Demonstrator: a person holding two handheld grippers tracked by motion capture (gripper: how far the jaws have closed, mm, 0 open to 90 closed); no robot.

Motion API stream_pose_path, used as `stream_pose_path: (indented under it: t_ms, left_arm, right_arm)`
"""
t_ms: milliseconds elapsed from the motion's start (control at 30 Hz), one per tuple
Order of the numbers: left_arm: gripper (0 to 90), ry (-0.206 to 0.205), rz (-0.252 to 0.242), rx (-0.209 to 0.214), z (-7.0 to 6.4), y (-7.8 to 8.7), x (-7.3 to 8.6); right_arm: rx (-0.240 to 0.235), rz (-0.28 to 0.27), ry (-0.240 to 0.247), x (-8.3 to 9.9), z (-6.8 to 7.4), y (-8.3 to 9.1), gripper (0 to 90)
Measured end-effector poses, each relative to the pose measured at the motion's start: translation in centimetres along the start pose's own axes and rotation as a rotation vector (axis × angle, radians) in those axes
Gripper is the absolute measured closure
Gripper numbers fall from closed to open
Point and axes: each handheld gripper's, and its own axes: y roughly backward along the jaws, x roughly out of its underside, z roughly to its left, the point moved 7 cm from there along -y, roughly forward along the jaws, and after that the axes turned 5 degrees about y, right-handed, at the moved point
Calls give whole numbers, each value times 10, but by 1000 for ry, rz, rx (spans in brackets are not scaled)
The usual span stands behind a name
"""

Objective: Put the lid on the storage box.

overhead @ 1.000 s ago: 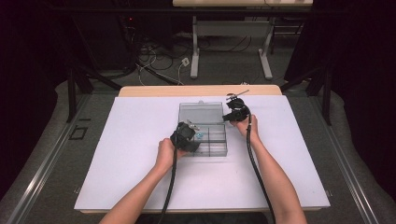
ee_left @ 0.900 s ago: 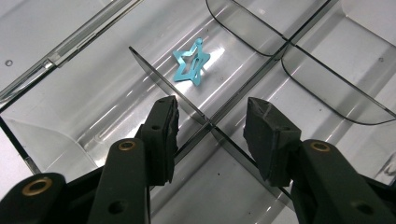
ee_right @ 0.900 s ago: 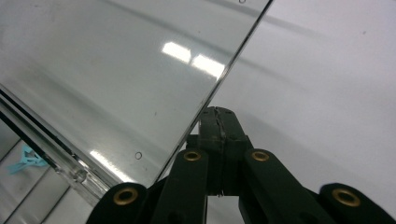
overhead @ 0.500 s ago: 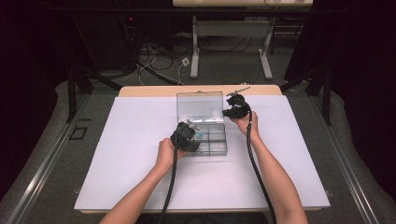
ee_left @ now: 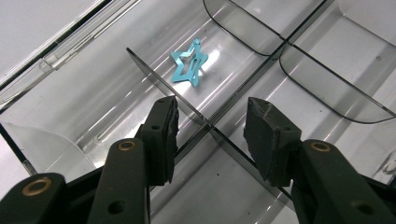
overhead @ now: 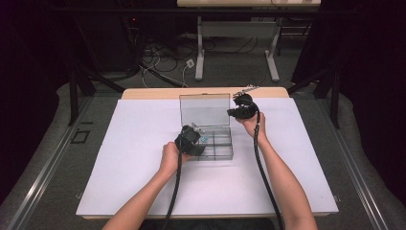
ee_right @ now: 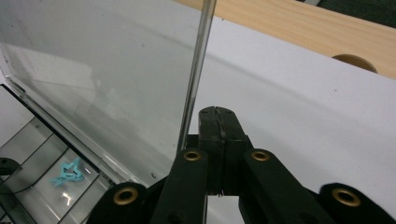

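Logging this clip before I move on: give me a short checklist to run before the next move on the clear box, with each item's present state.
1. Lid raised upright: ok.
2. Left tongs open above the box dividers, holding nothing: ok.
3. Blue star clip lying in a compartment, ahead of the left tongs and apart from them: ok.
4. Right tongs shut beside the lid's edge: ok.
5. Right tongs actually pressing on the lid: cannot tell.
6. Box sitting flat on the white sheet: ok.
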Motion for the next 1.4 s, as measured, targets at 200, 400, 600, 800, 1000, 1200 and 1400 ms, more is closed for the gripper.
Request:
stream_pose_path:
  t_ms: [200, 400, 600, 800, 1000, 1200, 1400]
  left_arm:
    - [534, 0, 1, 6, 0, 0, 0]
    - [520, -18, 21, 39, 1, 0, -1]
    - [202, 16, -50, 70, 11, 28, -18]
    - [0, 35, -122, -15, 43, 70, -44]
    - [121, 41, -172, -48, 75, 90, -66]
    - [413, 32, -177, -79, 88, 96, -78]
    - [631, 2, -168, -51, 85, 98, -80]
  right_arm:
    - [-13, -22, 4, -3, 3, 5, 900]
    - [-26, -28, 14, -4, 6, 9, 900]
    - [-22, -26, 27, -3, 7, 11, 900]
    - [-25, -30, 25, -2, 8, 11, 900]
    - [-28, -28, 29, -2, 10, 13, 900]
    - [-34, -23, 37, -1, 11, 15, 900]
    - [-26, -17, 52, -1, 12, 18, 900]
